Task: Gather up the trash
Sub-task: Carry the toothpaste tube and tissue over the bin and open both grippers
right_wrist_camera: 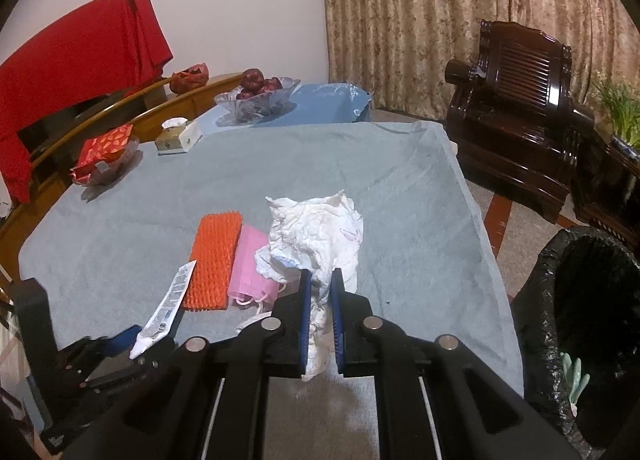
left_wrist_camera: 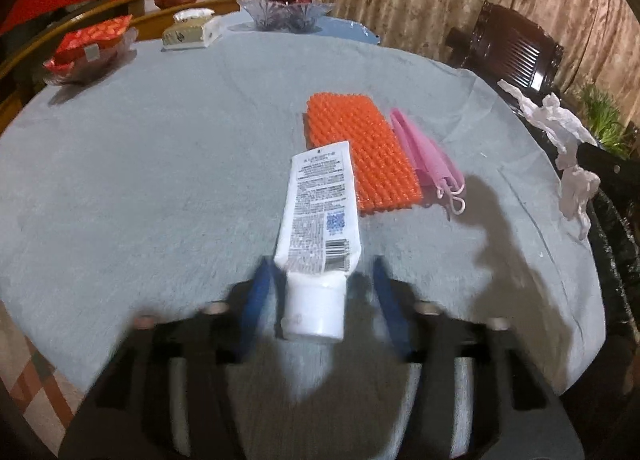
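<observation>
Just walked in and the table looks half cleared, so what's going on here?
A person is collecting trash with two handheld grippers. The right gripper has its jaws shut on a crumpled white tissue, held up over the blue-grey cloth, with the black-lined bin off to its right. The left gripper has its jaws open around the cap end of a white tube and has not closed yet. An orange spiky pad and a pink mask lie on the cloth.
</observation>
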Available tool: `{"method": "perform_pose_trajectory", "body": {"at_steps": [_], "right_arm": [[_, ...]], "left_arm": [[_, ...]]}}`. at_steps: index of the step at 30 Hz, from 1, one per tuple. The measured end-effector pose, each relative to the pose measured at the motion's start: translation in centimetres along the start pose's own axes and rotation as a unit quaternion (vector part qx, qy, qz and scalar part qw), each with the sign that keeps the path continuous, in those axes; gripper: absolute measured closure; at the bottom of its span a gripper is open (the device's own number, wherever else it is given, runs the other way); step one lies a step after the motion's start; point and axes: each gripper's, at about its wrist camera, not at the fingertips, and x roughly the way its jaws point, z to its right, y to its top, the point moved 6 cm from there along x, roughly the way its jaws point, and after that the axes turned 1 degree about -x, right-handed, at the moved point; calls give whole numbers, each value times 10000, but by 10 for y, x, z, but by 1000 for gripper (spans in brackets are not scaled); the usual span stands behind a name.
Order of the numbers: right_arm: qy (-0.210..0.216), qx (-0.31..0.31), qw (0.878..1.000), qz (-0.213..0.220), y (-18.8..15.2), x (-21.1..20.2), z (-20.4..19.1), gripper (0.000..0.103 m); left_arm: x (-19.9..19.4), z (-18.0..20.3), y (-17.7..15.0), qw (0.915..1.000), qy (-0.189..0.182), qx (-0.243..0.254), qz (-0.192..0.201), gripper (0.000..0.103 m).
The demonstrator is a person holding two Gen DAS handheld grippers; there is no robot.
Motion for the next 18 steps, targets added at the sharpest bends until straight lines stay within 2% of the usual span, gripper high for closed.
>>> {"method": "perform_pose_trajectory", "body": {"at_steps": [3,10,18], "right_arm": [[-2,5,10000,6,0,0,0,93],[-2,-32,10000,90,4,-7,0,93],[-51,71,9995,306,12,-33,12,93]], "left_arm": [[-6,-1,3,9999,-96,-70,96,64],[-54,10,22,9971,-80,122,745,64],[-103,47,40,9928,-150,329,1145,64]]}}
